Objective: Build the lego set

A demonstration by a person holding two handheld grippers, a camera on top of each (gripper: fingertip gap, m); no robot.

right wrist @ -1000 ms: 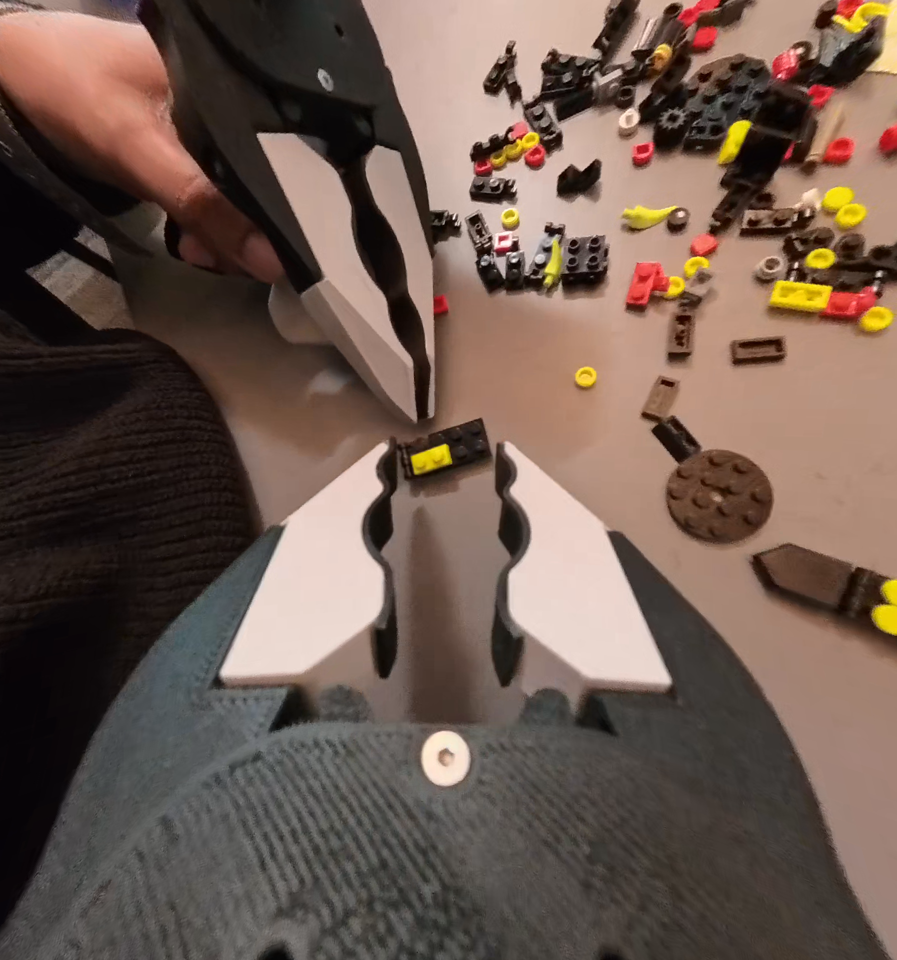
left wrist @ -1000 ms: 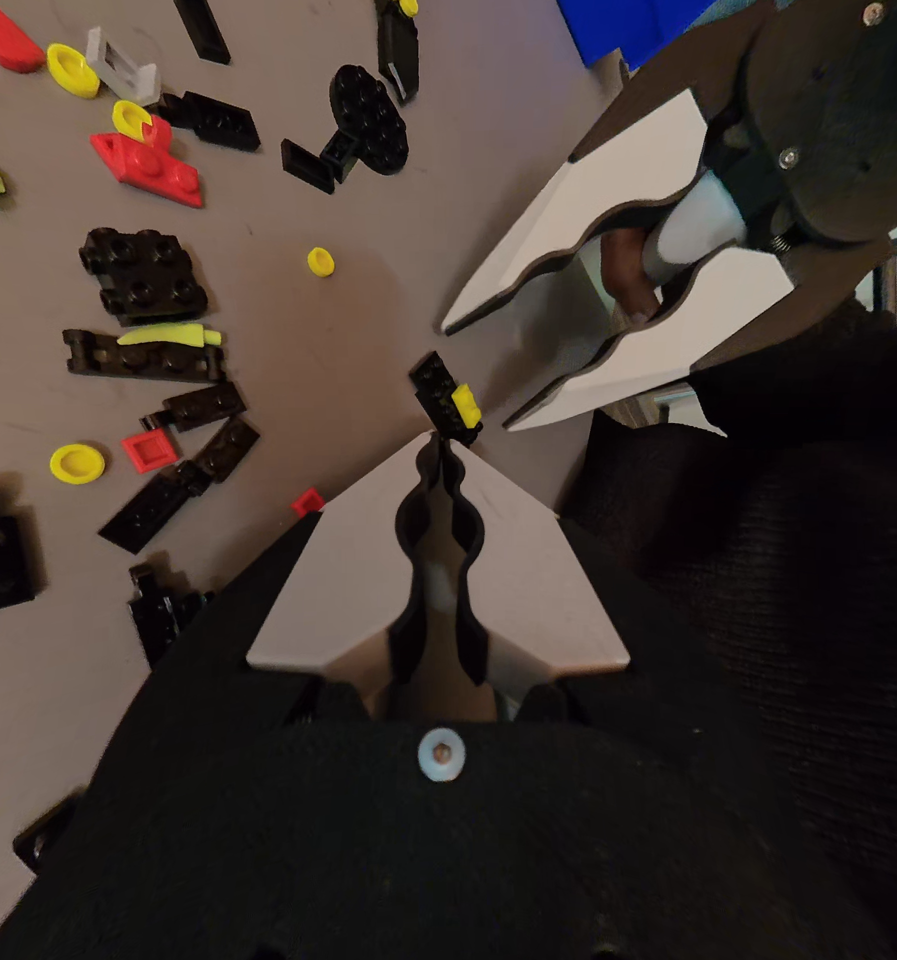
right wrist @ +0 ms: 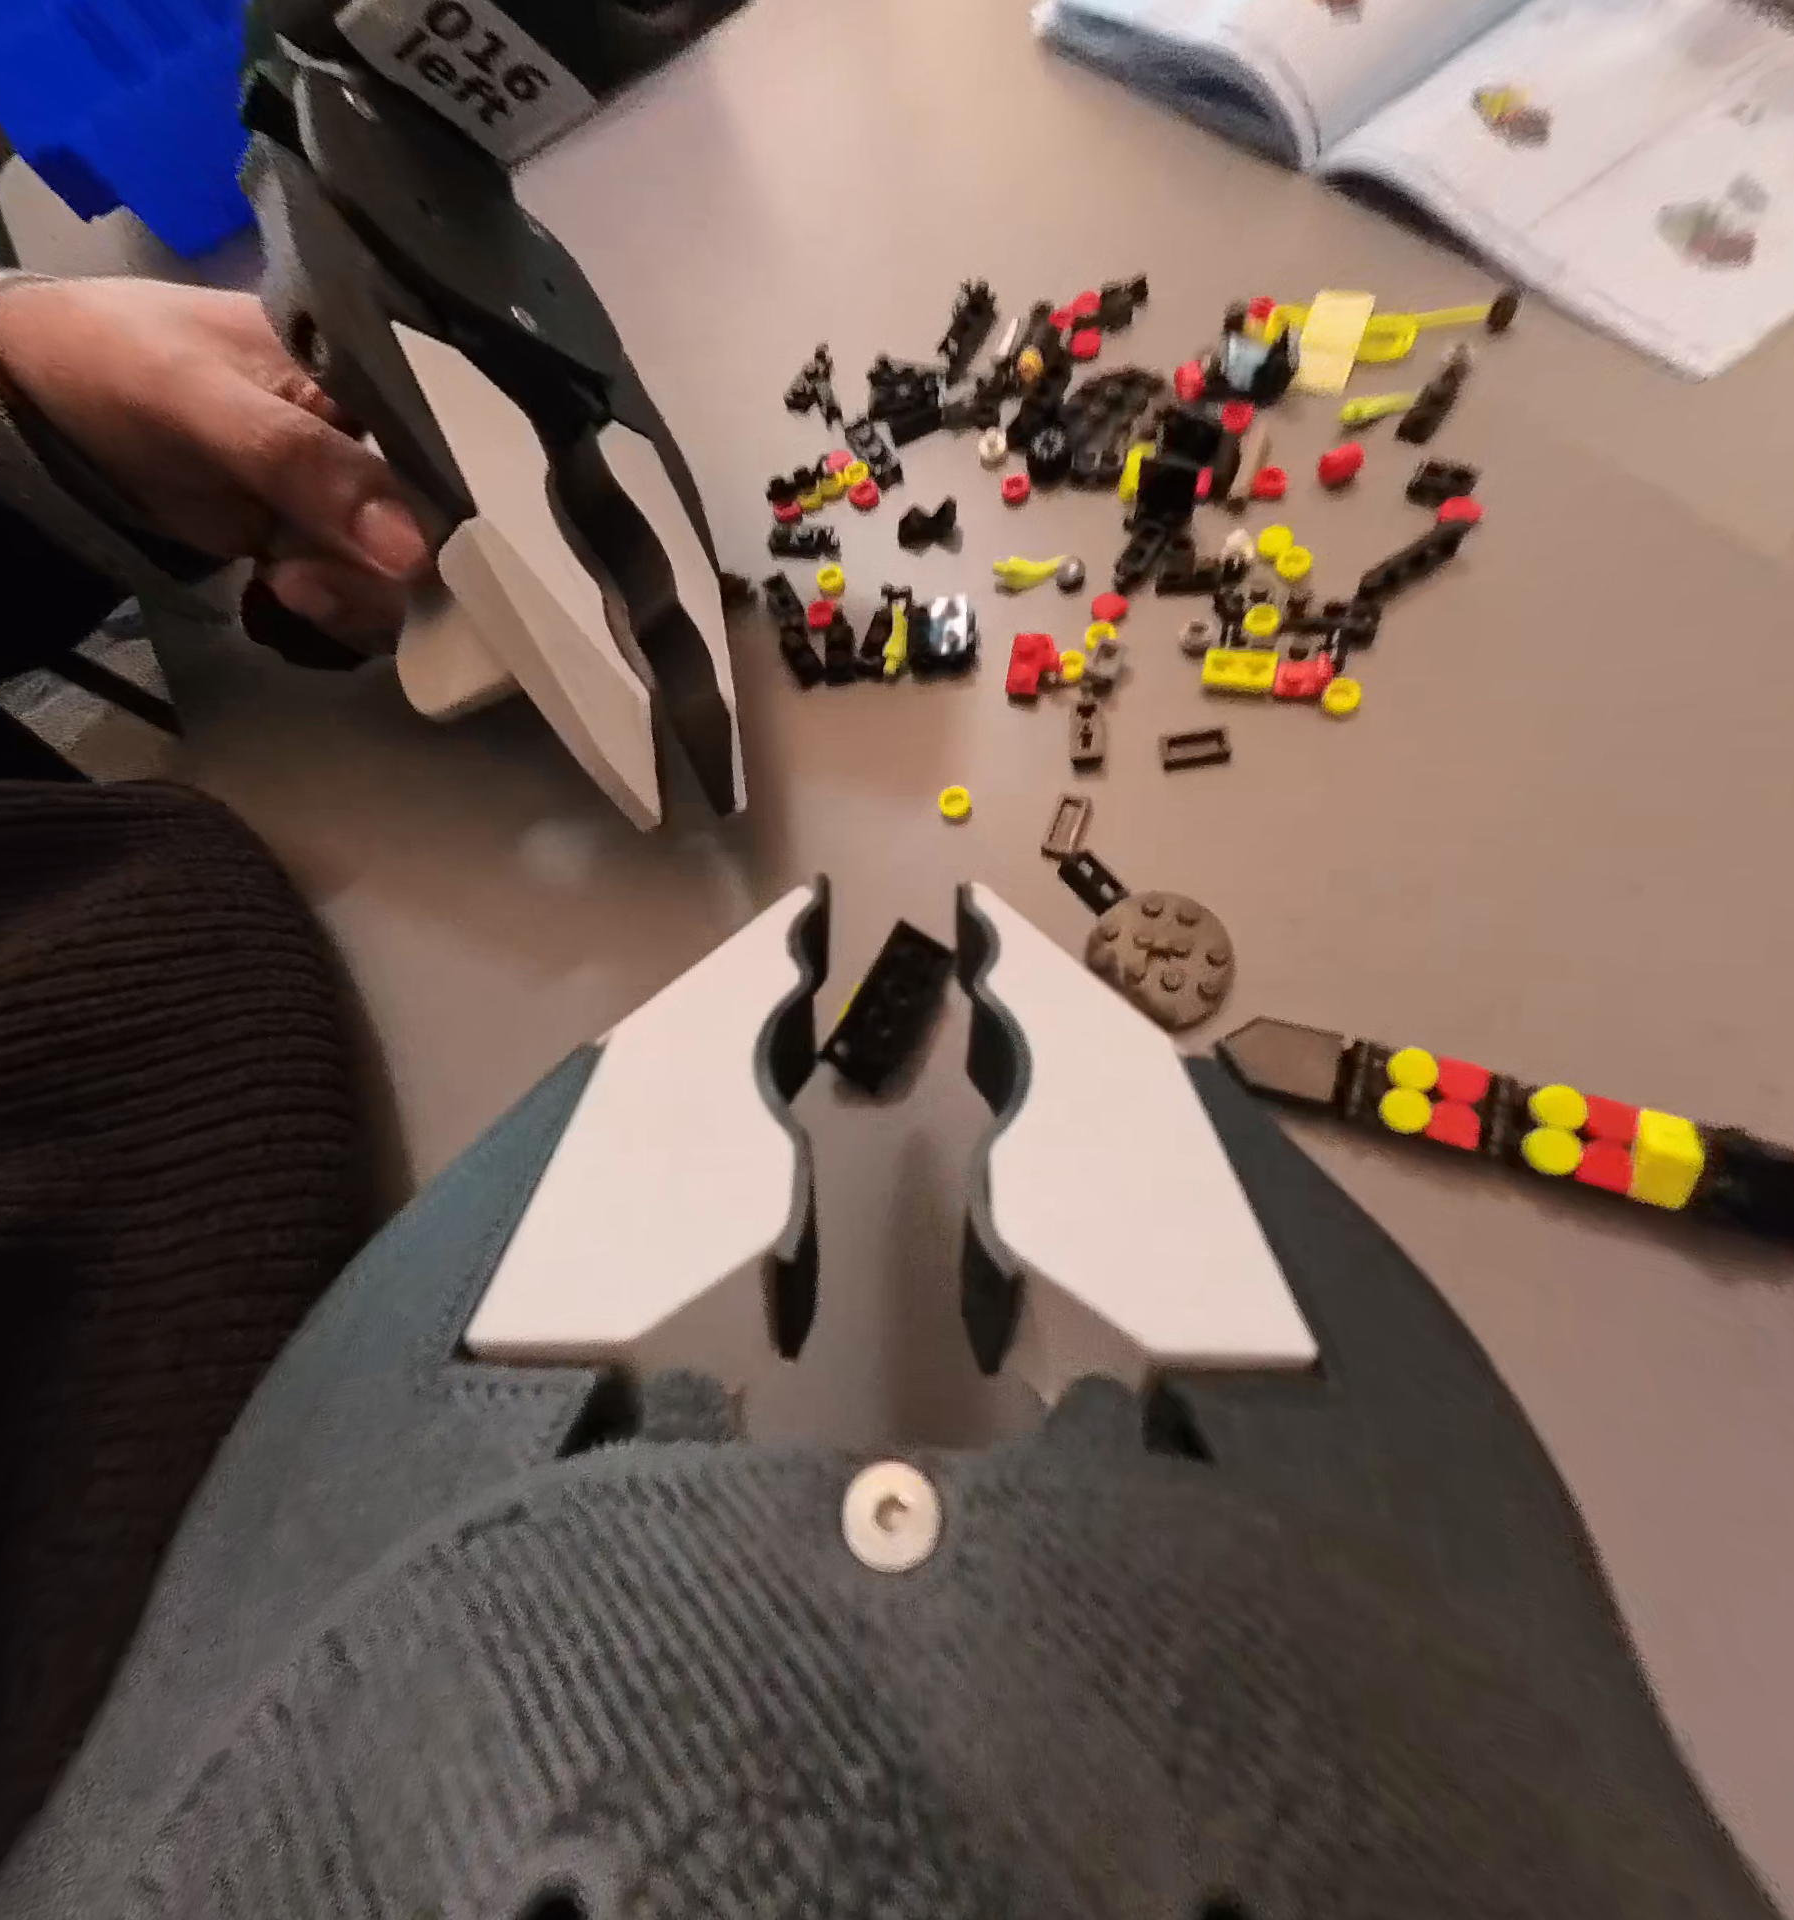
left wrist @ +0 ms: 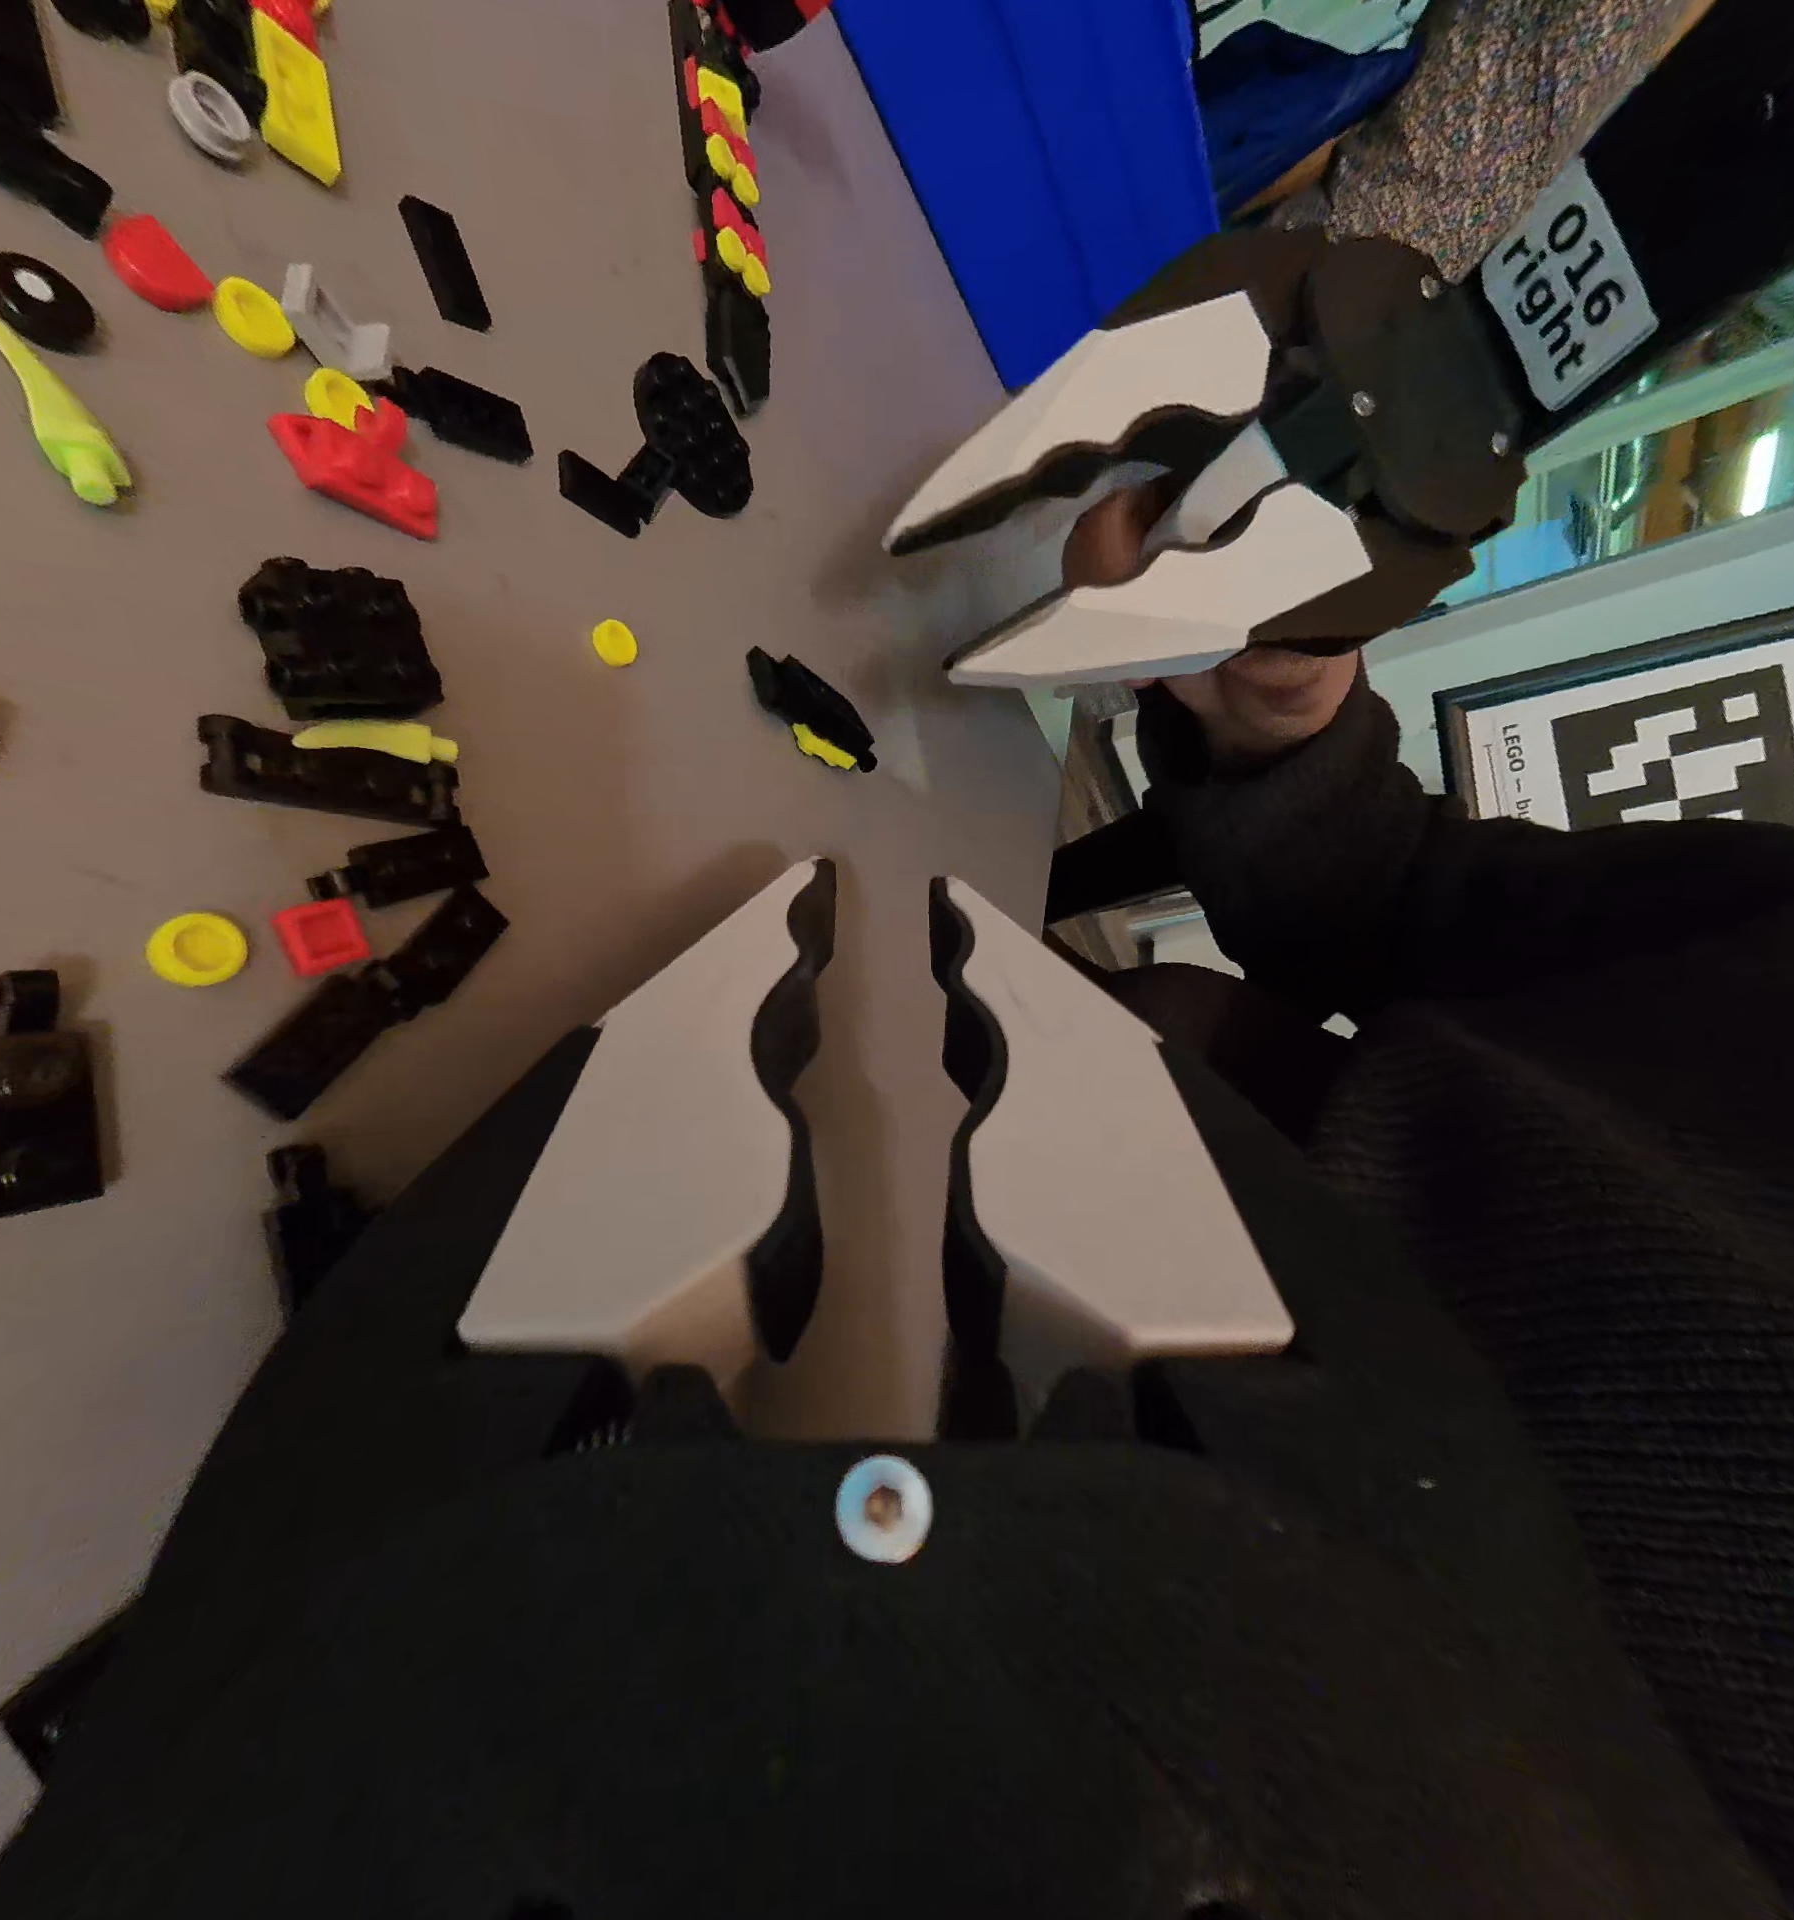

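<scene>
While black plate (right wrist: pixel 888 1006) lies between parted right gripper (right wrist: pixel 891 902) fingers, long axis slightly skewed, left gripper (left wrist: pixel 877 873), jaws narrowly apart and empty, sits farther.

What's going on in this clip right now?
A person is building a lego set with a pair of tongs in each hand. Both are open and hold nothing. A small black plate with a yellow piece on it lies on the grey table; in the right wrist view it shows between the fingers of the right tongs, ungripped. The left tongs sit short of it. Loose black, red and yellow parts, a long part-built strip and an open instruction booklet lie beyond.
</scene>
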